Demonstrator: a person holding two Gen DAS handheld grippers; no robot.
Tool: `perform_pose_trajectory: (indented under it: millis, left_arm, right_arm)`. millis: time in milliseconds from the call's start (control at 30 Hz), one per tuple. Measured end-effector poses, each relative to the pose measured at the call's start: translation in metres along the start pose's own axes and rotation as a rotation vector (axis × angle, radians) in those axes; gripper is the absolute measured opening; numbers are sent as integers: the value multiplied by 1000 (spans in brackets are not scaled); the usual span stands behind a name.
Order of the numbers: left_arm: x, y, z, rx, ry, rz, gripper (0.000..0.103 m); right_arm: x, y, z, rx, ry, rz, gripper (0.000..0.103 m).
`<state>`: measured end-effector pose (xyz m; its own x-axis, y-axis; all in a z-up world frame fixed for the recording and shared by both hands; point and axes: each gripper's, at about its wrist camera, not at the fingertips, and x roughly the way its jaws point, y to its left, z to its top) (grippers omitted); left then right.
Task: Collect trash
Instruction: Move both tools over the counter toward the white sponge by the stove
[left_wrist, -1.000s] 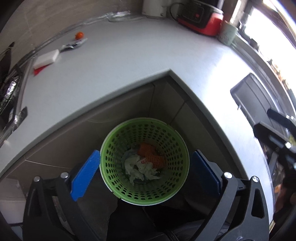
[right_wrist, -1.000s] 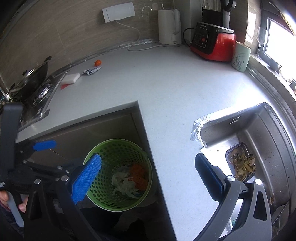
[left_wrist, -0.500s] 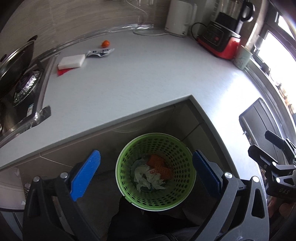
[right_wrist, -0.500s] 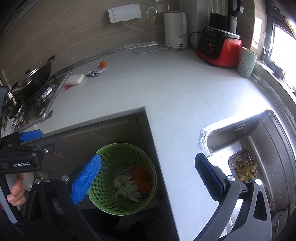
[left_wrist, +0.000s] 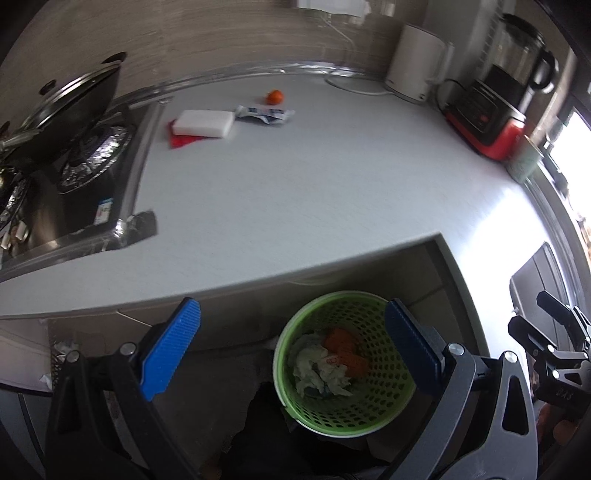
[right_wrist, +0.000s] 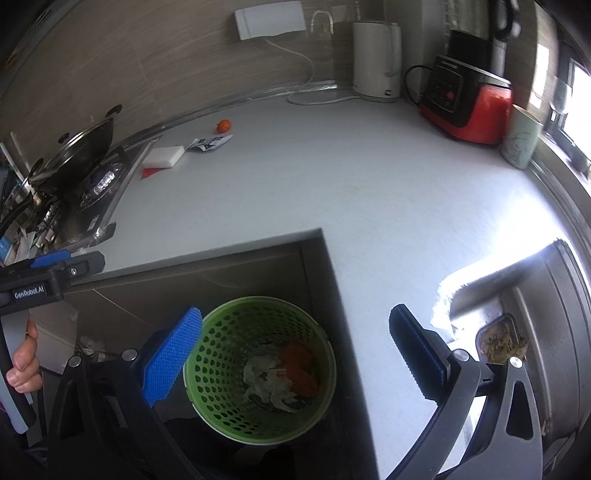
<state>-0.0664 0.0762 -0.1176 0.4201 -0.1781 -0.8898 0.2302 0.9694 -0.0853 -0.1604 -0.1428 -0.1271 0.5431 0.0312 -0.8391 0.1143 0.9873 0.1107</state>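
Down on the floor, tucked into the inside corner of the white counter (right_wrist: 369, 192), stands the green perforated basket (right_wrist: 221, 369), upright with its mouth facing straight up. Inside it lie crumpled white paper (right_wrist: 267, 382) and orange scraps (right_wrist: 299, 369), the orange on the side nearer the counter's corner.

Both claws hang above the basket, spread wide and holding nothing. The left gripper (left_wrist: 291, 349) has one blue pad (left_wrist: 170, 347) off to the basket's stove side and the other over its rim. The right gripper (right_wrist: 295, 356) straddles the basket and the counter edge, with a hand (right_wrist: 24, 360) visible on the other tool's handle.

Up on the counter, far from the basket toward the back wall, trash remains: a crumpled wrapper (left_wrist: 265, 113) lying flat with its long axis running sideways along the wall, a small orange fruit (left_wrist: 275, 96) just behind it, and a white sponge block (left_wrist: 204, 123) resting on a red scrap (left_wrist: 181, 141), beside the stove (left_wrist: 92, 162). The sponge's long side runs the same way as the wrapper's.
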Motion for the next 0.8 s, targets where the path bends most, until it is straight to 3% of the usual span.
perform_pose_trajectory:
  millis: [300, 800]
  left_arm:
    - [21, 53, 44, -89, -6, 55, 95]
    - [101, 135, 151, -350, 18, 137, 95]
  right_arm:
    - [42, 44, 49, -71, 19, 65, 101]
    - [146, 122, 180, -205, 8, 125, 101]
